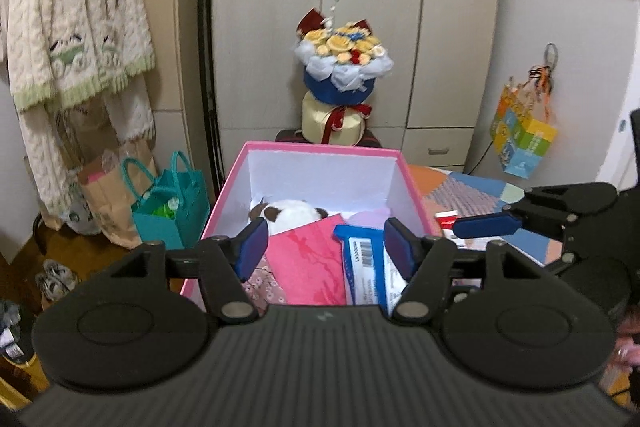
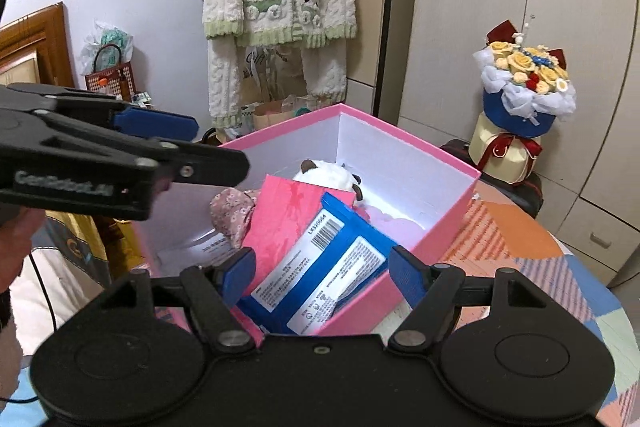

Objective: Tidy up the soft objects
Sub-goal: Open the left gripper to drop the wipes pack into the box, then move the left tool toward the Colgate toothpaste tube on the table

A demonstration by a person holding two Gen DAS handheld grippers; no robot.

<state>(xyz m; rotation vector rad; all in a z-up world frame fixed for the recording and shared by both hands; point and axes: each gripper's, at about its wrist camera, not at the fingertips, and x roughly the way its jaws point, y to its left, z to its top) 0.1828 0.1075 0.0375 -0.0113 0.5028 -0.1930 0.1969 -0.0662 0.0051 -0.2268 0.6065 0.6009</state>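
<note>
pink box [image 1: 236,183] holds plush; both grippers' fingers spread, empty; floral pouch [image 2: 234,213] clear only right view.

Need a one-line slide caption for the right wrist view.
Open right gripper above a pink cardboard box holding a blue labelled packet, pink folded cloth and white plush toy.

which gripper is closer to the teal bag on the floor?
Left. The left gripper hangs open over the pink box, on the side where the teal bag stands just outside. The right gripper, also open, is at the box's far side.
</note>
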